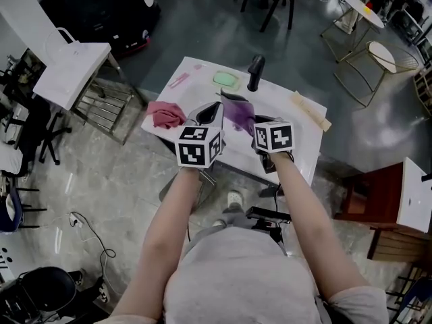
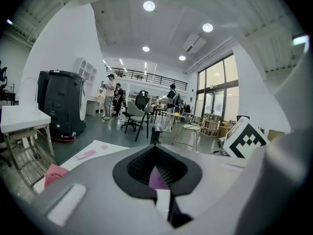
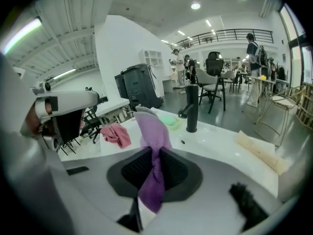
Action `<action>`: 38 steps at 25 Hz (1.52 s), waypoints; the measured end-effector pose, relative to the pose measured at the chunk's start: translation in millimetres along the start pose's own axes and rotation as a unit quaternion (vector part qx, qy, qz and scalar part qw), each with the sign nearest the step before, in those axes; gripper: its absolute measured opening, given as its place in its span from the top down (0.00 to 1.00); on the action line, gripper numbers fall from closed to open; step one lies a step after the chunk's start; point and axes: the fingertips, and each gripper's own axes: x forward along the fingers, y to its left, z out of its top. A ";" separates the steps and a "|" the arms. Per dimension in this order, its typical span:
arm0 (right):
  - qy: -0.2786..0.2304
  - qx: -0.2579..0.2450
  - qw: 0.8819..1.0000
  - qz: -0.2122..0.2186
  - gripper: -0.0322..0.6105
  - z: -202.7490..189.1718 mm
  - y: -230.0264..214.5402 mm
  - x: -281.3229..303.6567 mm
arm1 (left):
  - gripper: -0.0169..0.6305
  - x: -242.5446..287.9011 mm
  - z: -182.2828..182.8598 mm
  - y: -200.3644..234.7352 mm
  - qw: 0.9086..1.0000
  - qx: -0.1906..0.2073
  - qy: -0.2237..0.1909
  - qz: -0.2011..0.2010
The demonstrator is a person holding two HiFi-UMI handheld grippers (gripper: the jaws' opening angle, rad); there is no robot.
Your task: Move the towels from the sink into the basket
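A purple towel (image 1: 237, 113) hangs just above the white sink counter (image 1: 297, 123), in front of the black tap (image 1: 255, 73). My right gripper (image 1: 248, 125) is shut on it. In the right gripper view the towel (image 3: 152, 146) runs up through the narrow jaws and stands above them. My left gripper (image 1: 214, 113) meets the towel's left edge. A wedge of purple cloth (image 2: 156, 176) sits in its nearly closed jaws. A pink towel (image 1: 165, 114) lies crumpled on the counter's left end. No basket is in view.
On the counter sit a green soap dish (image 1: 227, 79), a pink strip (image 1: 179, 81) and a beige bar (image 1: 310, 111). A wire rack (image 1: 101, 106) under a white table stands to the left. Chairs and people fill the hall behind the tap.
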 end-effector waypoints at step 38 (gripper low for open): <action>-0.114 -0.056 0.988 0.090 0.86 46.3 131.5 -92.3 | 0.96 -141.0 37.4 -0.9 0.992 0.013 -0.093 0.090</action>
